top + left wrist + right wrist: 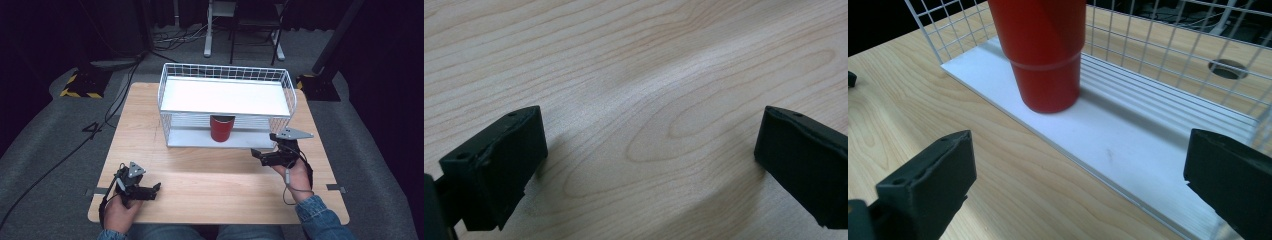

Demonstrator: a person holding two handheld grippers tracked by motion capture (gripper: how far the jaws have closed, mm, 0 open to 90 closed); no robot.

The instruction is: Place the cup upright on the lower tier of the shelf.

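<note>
A red cup [220, 128] stands upright on the white bottom shelf [187, 137] of a white wire rack [226, 73] at the back of the wooden table [200, 175]. My right gripper [264, 146] hovers just off the rack's front right, open and holding nothing. In the right gripper view the cup [1045, 50] is ahead and slightly left of the wide-apart jaws, with the shelf [1128, 135] below them. My left gripper [154, 189] rests low at the table's front left. It is open over bare wood [651, 145].
The rack's upper shelf [225, 96] overhangs the cup. Behind the table, on the grey floor, are cables [120, 90], a yellow-and-black striped base [82, 85] and furniture legs [207, 35]. A round hole [1226, 68] in the tabletop shows through the wire mesh.
</note>
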